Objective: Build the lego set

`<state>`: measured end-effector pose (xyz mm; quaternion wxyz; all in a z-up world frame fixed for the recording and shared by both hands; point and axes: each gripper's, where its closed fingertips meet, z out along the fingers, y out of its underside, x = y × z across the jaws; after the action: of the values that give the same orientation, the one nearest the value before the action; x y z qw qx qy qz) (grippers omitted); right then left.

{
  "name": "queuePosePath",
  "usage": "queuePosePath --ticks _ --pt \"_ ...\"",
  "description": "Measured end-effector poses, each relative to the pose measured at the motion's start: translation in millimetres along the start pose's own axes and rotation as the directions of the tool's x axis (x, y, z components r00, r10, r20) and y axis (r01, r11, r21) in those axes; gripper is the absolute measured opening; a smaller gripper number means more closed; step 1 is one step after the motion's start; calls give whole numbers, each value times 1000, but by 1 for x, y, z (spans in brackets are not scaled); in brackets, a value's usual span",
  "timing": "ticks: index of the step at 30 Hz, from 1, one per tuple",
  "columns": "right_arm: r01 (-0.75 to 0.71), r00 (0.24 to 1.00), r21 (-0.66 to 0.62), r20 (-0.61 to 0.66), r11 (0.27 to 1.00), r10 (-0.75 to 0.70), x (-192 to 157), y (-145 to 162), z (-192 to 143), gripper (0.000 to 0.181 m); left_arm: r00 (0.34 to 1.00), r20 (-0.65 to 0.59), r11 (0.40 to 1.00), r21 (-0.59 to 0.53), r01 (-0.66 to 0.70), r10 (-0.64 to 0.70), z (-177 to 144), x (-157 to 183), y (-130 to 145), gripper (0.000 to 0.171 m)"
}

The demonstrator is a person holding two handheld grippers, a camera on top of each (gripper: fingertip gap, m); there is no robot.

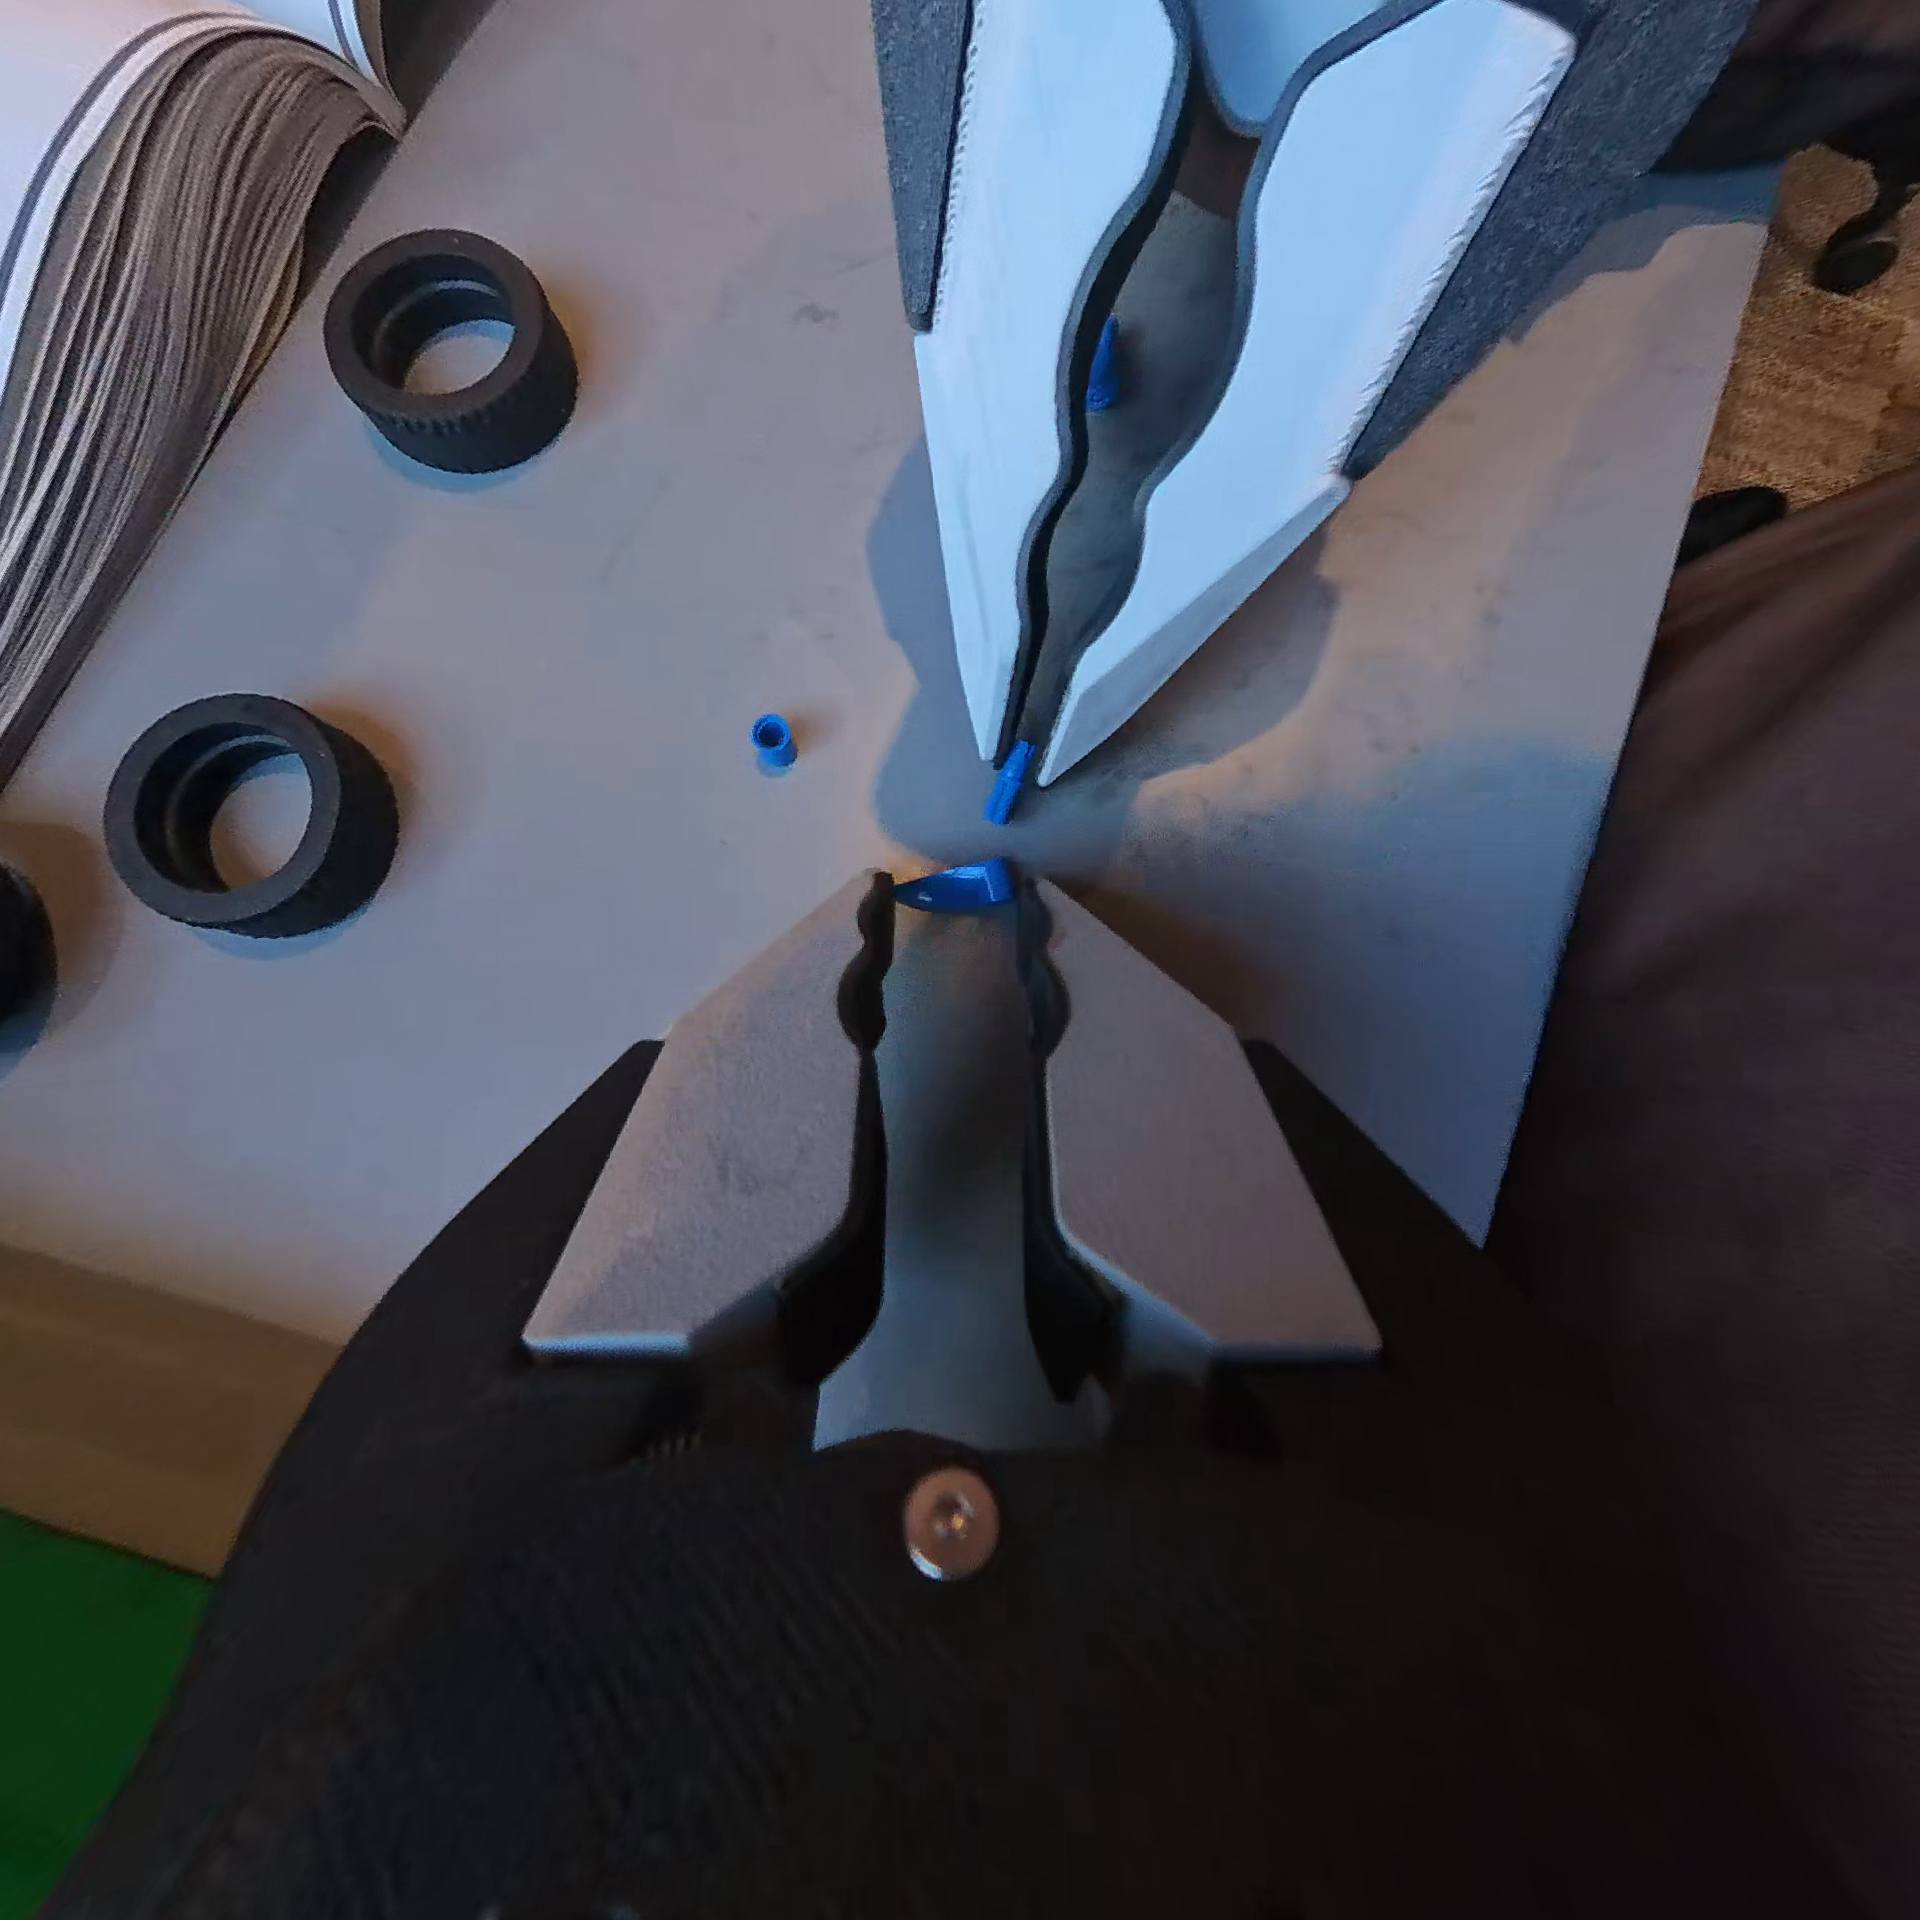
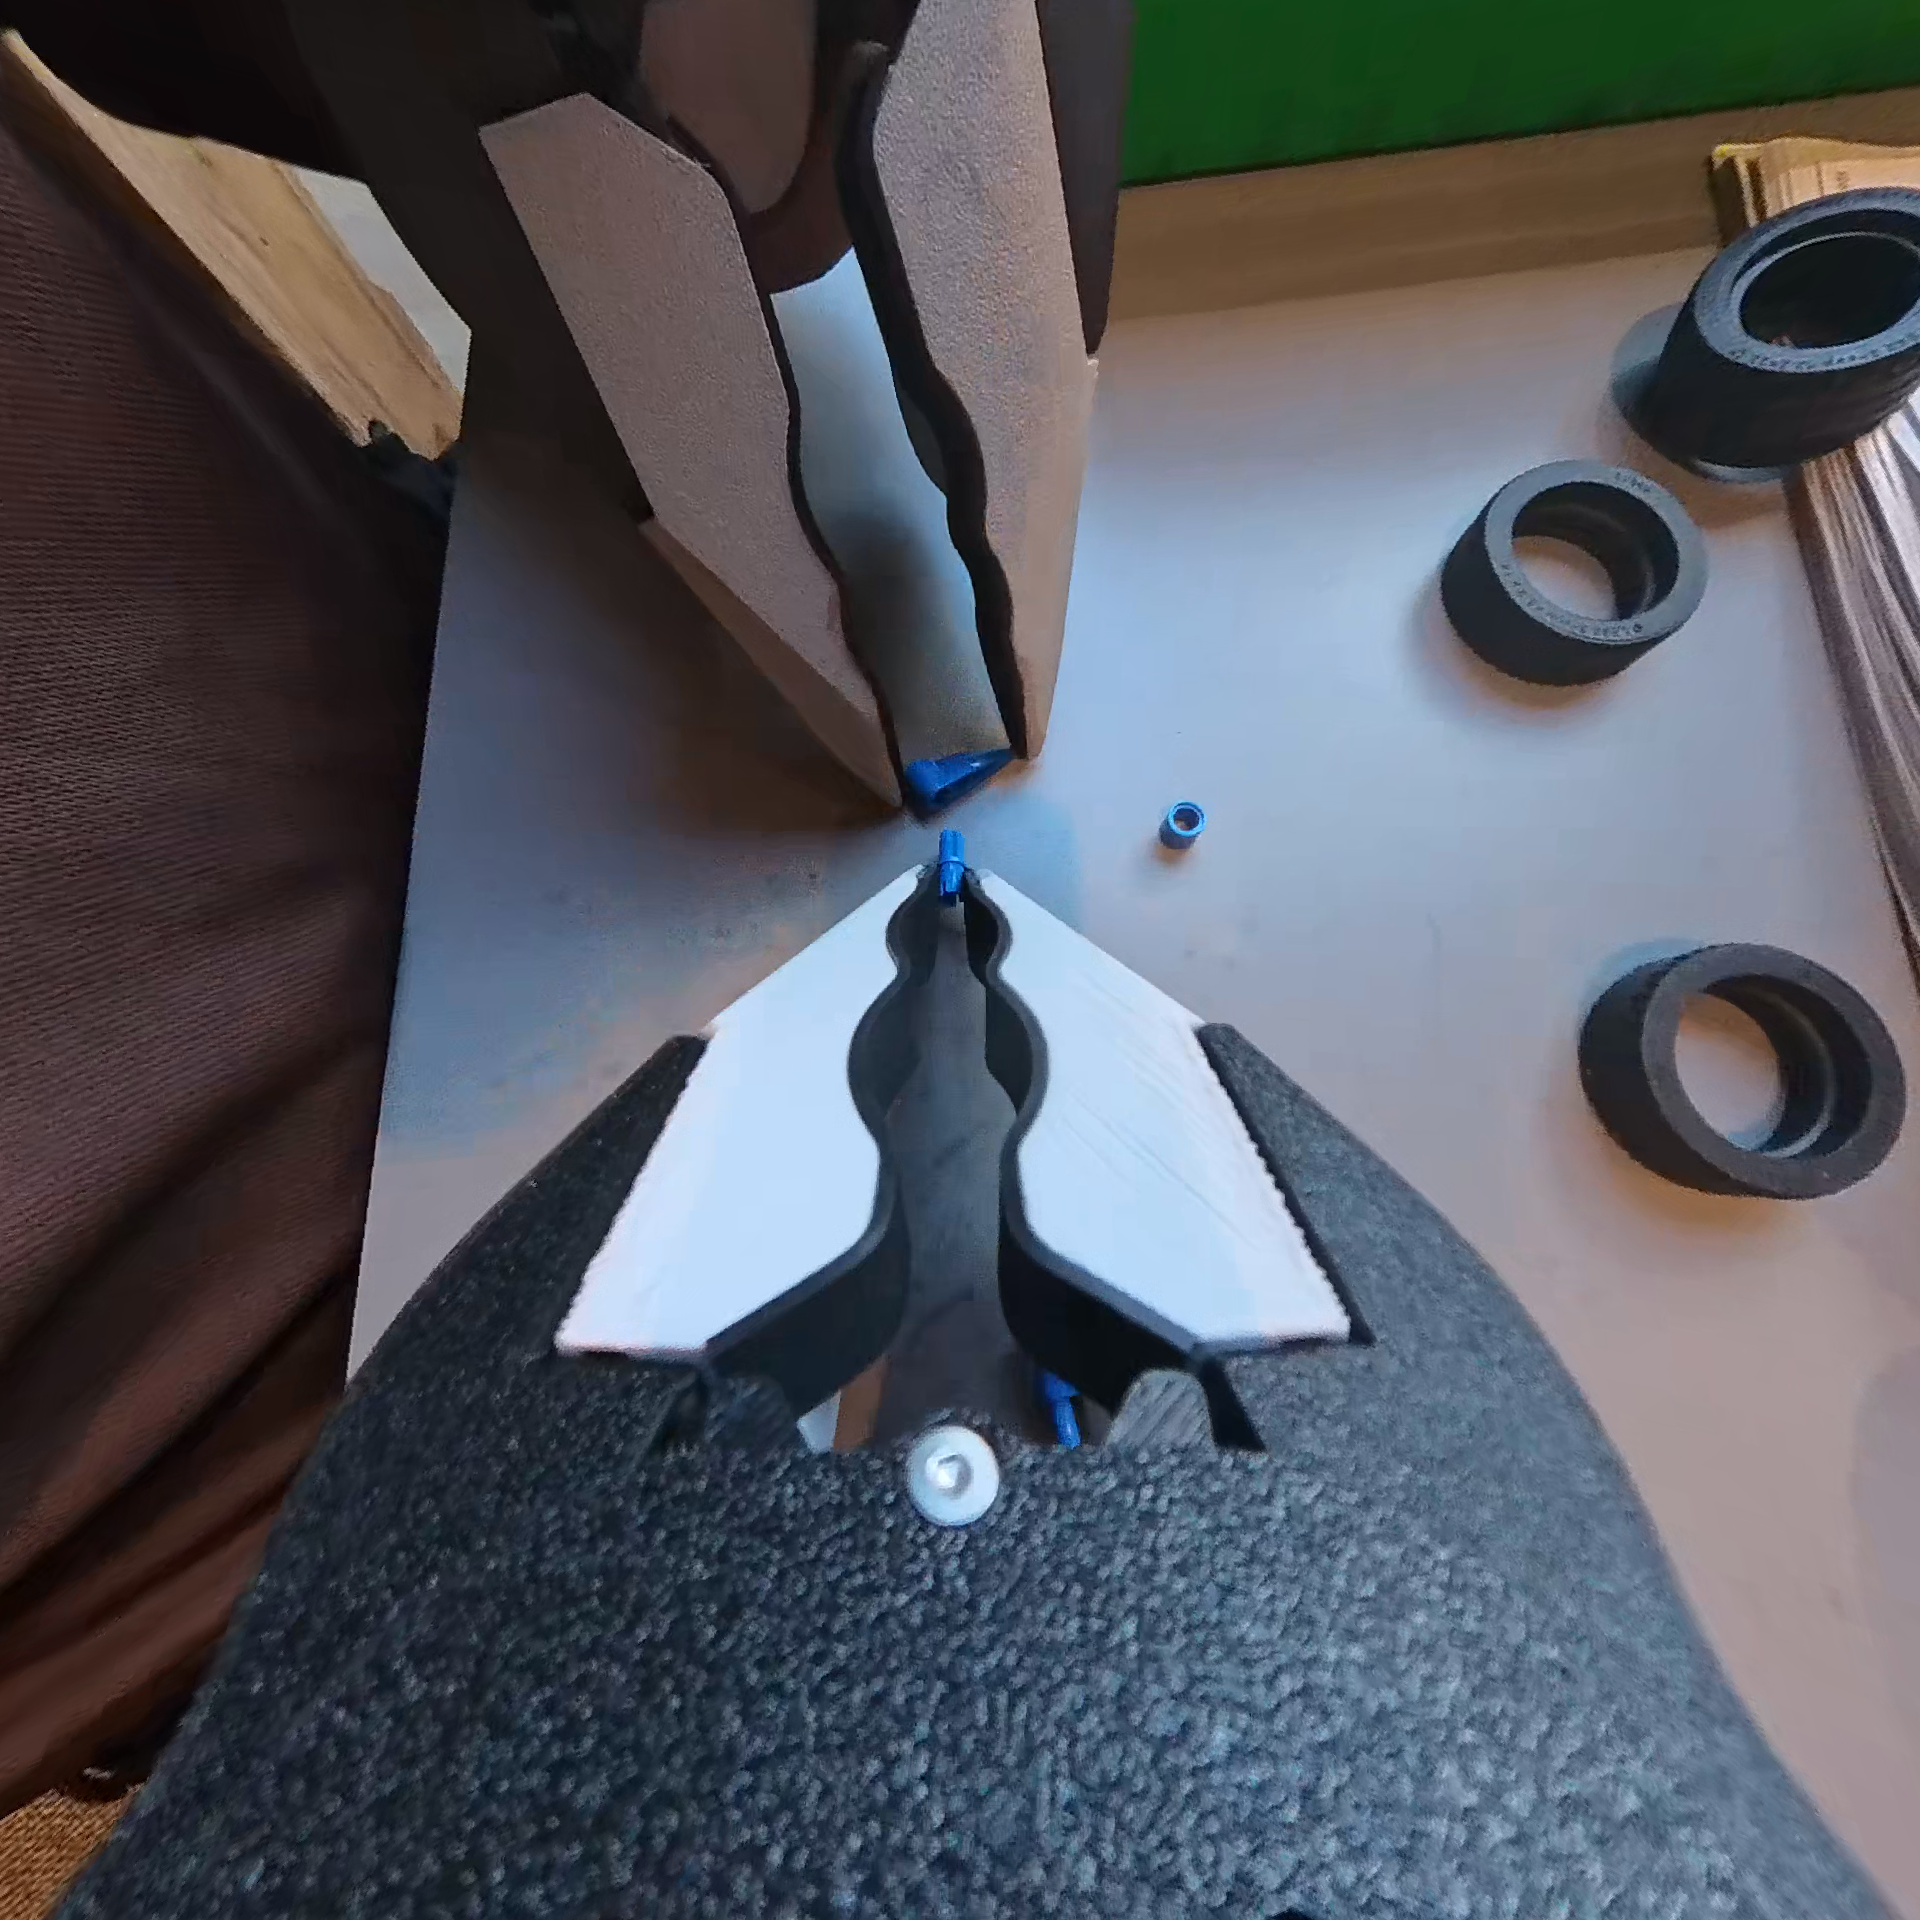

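Facing tip to tip above the counter [image 1: 623, 540], the left claw [image 1: 956, 888] clamped a blue connector [image 1: 961, 890] and the right claw [image 2: 948, 878] clamped a blue pin [image 2: 948, 862], lined up for joining.

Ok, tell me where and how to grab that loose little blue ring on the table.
The blue ring is a short hollow sleeve lying free on the table, clear of both grippers and the black tires. Probably best to come straight down from above and pinch its outer wall on two opposite sides. It is tiny and round, so a sideways approach would likely roll or push it away.
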<state>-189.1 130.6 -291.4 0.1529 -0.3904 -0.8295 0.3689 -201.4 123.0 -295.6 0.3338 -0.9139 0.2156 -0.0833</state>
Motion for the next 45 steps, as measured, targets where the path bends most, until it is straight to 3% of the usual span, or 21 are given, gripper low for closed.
queuePosePath --ticks 12,29,36,45 --pt "15 998 -4 59 1000 -15 -6 -1 3 4 994 -38 990 100 -102 106 1 6 -2 20" --pt "-8 996 0 89 1000 8 -7 -1 2 4 984 -57 981 108 -161 168 2 8 -4 20" --pt "-112 980 -14 166 994 112 -8 -1 2 4 977 -51 973 114 -200 207 2 8 -5 20" --pt "-289 896 -87 327 953 302 -11 1 3 4 961 -63 957 128 -260 270 2 10 -5 20"
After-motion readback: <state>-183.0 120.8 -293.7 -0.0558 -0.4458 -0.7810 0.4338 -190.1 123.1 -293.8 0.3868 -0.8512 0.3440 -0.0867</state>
